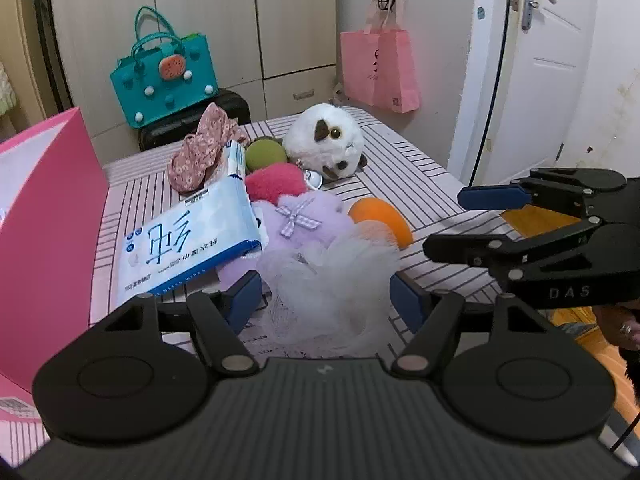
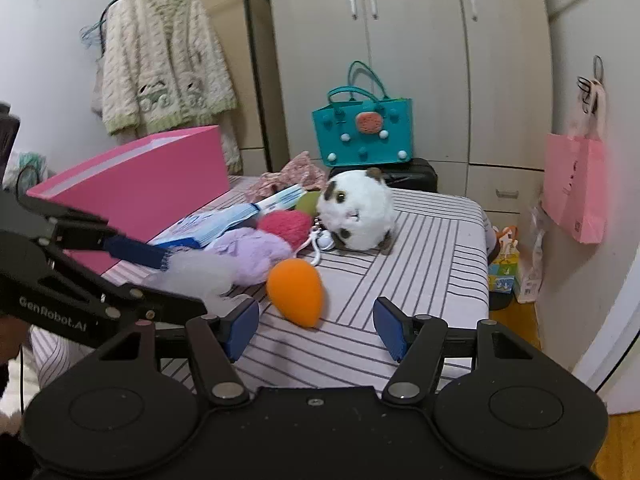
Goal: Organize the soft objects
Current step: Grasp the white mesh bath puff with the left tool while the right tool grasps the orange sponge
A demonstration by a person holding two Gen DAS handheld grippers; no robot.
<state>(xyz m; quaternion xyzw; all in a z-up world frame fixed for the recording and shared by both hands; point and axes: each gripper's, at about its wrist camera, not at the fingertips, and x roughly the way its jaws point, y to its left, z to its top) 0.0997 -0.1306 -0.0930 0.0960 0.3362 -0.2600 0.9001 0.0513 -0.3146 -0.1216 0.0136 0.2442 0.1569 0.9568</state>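
On the striped table (image 1: 420, 168) lies a heap of soft things. A white mesh bath pouf (image 1: 328, 280) fills the gap of my left gripper (image 1: 326, 302), and both blue pads meet its sides. Behind it sit a lilac plush with a bow (image 1: 304, 220), a red fluffy toy (image 1: 276, 180), a green ball (image 1: 264, 154), a white round plush animal (image 1: 328, 140) and a floral cloth (image 1: 200, 148). An orange egg-shaped sponge (image 2: 296, 292) lies just ahead of my right gripper (image 2: 316, 328), near its left pad; the jaws stand apart and touch nothing.
A pack of wet wipes (image 1: 192, 248) leans on the heap. An open pink box (image 1: 48, 220) stands at the table's left. A teal bag (image 1: 164, 76) on a black suitcase is behind the table, and a pink paper bag (image 1: 380, 68) hangs on the wall. The table's right edge drops to the floor.
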